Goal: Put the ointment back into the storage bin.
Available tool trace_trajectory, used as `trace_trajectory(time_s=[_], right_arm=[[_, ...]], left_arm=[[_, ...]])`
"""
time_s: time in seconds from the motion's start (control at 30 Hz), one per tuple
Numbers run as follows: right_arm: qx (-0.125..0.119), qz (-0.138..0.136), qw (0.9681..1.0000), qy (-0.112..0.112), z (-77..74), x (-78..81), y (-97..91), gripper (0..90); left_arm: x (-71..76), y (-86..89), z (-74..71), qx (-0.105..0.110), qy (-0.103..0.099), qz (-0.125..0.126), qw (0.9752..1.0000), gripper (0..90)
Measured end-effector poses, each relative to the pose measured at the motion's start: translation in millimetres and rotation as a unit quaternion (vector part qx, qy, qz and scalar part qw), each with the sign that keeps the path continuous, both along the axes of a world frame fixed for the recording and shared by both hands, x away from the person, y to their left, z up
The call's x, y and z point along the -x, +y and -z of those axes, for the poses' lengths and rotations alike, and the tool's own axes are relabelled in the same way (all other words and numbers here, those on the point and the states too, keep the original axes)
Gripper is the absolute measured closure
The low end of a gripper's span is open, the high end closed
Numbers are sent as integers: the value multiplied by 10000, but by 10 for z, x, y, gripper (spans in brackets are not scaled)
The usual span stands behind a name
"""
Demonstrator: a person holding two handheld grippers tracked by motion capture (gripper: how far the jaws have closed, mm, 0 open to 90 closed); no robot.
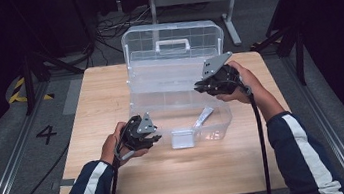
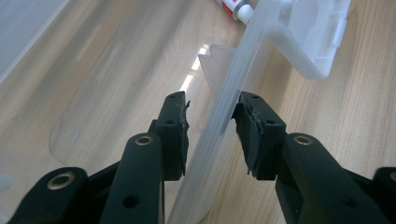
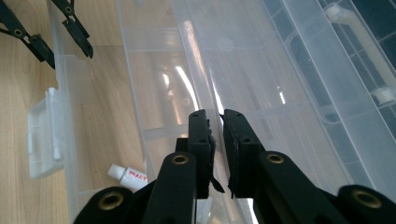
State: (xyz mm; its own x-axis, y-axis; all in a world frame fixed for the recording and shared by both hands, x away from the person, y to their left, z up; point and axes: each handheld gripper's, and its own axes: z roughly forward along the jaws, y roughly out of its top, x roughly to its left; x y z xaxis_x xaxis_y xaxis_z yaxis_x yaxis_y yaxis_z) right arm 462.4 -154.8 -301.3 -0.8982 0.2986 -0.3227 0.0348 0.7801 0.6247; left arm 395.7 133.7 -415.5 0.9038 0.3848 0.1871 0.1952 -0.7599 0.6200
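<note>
A clear plastic box [image 1: 214, 124] stands on the wooden table [image 1: 104, 96], its lid [image 1: 142, 40] tipped up at the back. A small white tube [image 1: 204, 117] lies inside near the front wall. My left gripper [image 1: 155, 138] is at the box's front left. In the left gripper view the left gripper [image 2: 212, 105] is open and straddles the front wall [image 2: 219, 121]; the wall leans on one pad only. My right gripper [image 1: 200, 87] hovers over the box's right part. In the right gripper view the right gripper [image 3: 217, 116] is shut on a thin clear inner wall [image 3: 201, 70].
A white latch [image 1: 183, 138] hangs on the box's front wall. Bare wood lies in front of the box and to its left. Behind the table are cables and a metal frame's legs [image 1: 229, 13]. Dark stands flank both sides of the table.
</note>
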Motion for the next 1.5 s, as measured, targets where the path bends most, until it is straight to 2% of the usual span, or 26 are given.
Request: trace_trajectory(time_s=[0.2, 0.43, 0.6, 0.87, 1.0, 1.03, 1.23, 1.37, 1.5], right_arm=[[8, 20, 10000, -22, 11, 26, -8, 824], [-86, -1, 9999, -78, 33, 40, -23, 821], [-216, 0, 9997, -72, 63, 62, -54, 817], [-374, -23, 9993, -69, 108, 103, -88, 813], [-450, -25, 9990, -41, 128, 119, -110, 811], [-464, -47, 9989, -46, 135, 126, -114, 810], [-520, -34, 9986, -49, 157, 151, -126, 803], [-590, -41, 9982, -54, 176, 158, -141, 800], [-640, -50, 9979, -35, 190, 169, -147, 800]], left_arm=[[5, -6, 5, 11, -56, -4, 10000, 633], [6, -8, 10, -4, -99, -1, 10000, 617], [23, -26, 18, -50, -207, -25, 9998, 600], [31, -32, 12, 4, -241, 4, 9997, 608], [42, -16, -20, 99, -297, 17, 9995, 614], [46, -1, -37, 167, -272, 29, 9995, 618], [64, 34, -88, 269, -286, 68, 9992, 643], [76, 33, -95, 200, -315, 64, 9993, 666], [66, 41, -91, 206, -241, 79, 9995, 679]])
